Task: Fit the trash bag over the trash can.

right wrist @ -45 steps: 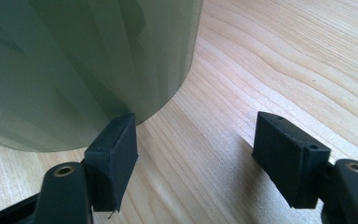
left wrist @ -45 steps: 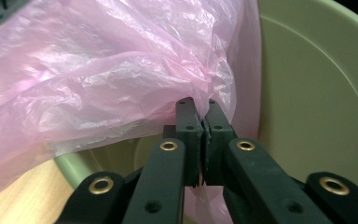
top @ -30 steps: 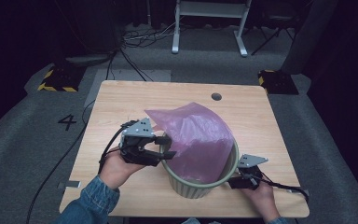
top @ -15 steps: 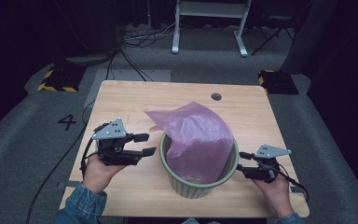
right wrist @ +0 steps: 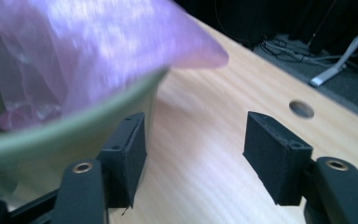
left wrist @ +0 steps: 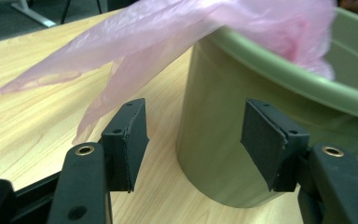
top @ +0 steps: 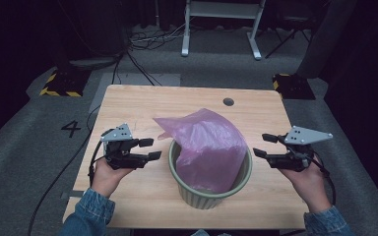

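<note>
A pale green bin (top: 210, 192) stands near the table's front middle, with a pink plastic bag (top: 206, 142) puffed up out of it and a flap drooping over the left rim. My left gripper (top: 151, 149) hovers left of the bin, pointing at it, clear of rim and bag. Its jaws have just been opening and grip nothing. The left gripper view looks between its fingers (left wrist: 129, 140) at the bin wall (left wrist: 214, 93) and the bag (left wrist: 168, 28). My right gripper (top: 263, 145) is raised right of the bin; its jaws have also just opened, empty, beside the rim (right wrist: 74, 126).
The wooden table (top: 128, 103) has a round cable hole (top: 228, 102) at the back right. A black cable (top: 64, 172) runs off the left edge from my left gripper. White frame legs (top: 221, 29) and yellow-black blocks (top: 59, 83) sit on the floor beyond.
My left gripper has drawn back leftward from the bin's rim and the bag. My right gripper has risen from the table at the bin's front right and now sits higher.
</note>
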`<act>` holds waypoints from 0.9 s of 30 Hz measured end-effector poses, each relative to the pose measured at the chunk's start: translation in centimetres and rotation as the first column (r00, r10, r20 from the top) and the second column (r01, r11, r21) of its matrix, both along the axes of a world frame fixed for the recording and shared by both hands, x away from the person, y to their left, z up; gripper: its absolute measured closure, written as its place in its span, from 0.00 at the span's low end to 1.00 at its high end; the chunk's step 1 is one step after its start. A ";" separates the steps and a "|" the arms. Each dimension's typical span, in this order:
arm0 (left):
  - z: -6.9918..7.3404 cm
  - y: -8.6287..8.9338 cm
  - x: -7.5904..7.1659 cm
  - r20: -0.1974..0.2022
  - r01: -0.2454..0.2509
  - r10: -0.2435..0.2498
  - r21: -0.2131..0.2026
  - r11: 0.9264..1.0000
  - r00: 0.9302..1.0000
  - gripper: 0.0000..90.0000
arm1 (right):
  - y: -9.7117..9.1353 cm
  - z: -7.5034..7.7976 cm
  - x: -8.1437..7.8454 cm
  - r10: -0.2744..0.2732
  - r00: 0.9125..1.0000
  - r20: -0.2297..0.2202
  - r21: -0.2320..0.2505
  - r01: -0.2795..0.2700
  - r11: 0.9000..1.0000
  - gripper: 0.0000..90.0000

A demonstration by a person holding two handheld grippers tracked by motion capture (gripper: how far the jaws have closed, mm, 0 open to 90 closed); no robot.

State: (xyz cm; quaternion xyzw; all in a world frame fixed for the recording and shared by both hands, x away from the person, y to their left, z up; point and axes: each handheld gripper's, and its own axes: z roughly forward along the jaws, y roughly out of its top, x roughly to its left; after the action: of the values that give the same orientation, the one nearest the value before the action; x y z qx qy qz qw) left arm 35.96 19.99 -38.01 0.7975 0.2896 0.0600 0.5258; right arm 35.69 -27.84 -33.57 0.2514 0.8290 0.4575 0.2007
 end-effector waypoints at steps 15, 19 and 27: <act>-2.7 -1.6 3.9 -0.023 -0.094 0.094 0.009 0.996 0.995 0.47 | 4.8 3.4 4.1 0.094 0.993 -0.070 0.039 -0.092 0.995 0.40; -2.9 -2.4 5.4 -0.038 -0.112 0.114 0.035 0.993 0.993 0.49 | 6.2 2.8 4.6 0.123 0.989 -0.087 0.027 -0.121 0.992 0.40; -0.5 -3.6 6.1 0.000 -0.072 0.073 -0.086 0.994 0.997 0.78 | 7.6 1.8 3.8 0.118 0.989 -0.087 -0.074 -0.124 0.990 0.39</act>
State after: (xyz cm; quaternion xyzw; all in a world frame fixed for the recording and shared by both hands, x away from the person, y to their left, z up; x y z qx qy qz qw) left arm 42.04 16.42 -38.52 0.7632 0.3199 0.0677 0.5574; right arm 39.49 -20.27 -31.80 0.2113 0.8676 0.4251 0.1480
